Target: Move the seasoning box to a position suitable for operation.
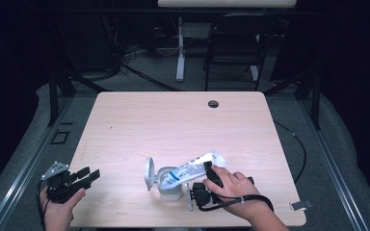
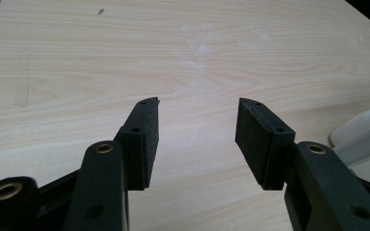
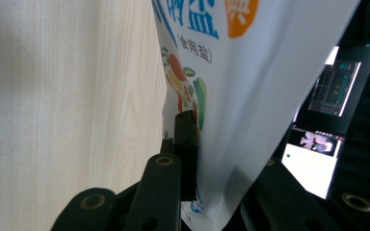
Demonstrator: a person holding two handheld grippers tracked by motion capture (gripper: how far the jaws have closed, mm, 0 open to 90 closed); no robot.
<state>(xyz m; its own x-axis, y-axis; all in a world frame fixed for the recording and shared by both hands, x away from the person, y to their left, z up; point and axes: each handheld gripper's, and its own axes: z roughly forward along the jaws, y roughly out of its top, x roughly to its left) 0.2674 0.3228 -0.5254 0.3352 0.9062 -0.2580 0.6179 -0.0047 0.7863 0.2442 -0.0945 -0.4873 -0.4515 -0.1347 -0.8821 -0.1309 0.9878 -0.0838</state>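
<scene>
A white printed pouch [image 1: 195, 167] with blue lettering hangs slanted over a white tub [image 1: 169, 186], its lower end in the tub's mouth. The tub's round lid [image 1: 149, 173] stands flipped up on the left. My right gripper [image 1: 211, 169] is shut on the pouch's upper part, with a hand around it. In the right gripper view the pouch [image 3: 250, 72] fills the gap, and one black pad [image 3: 187, 144] presses on it. My left gripper [image 1: 89, 174] rests at the table's front left corner, open and with nothing in it [image 2: 198, 103]. A part of the tub [image 2: 366, 134] shows at that view's right edge.
The light wooden table [image 1: 173, 120] has a cable hole [image 1: 213, 104] near its far edge. A dark chair [image 1: 236, 43] and a white desk leg [image 1: 180, 48] stand behind it. A small grey piece [image 1: 300, 205] lies at the front right corner.
</scene>
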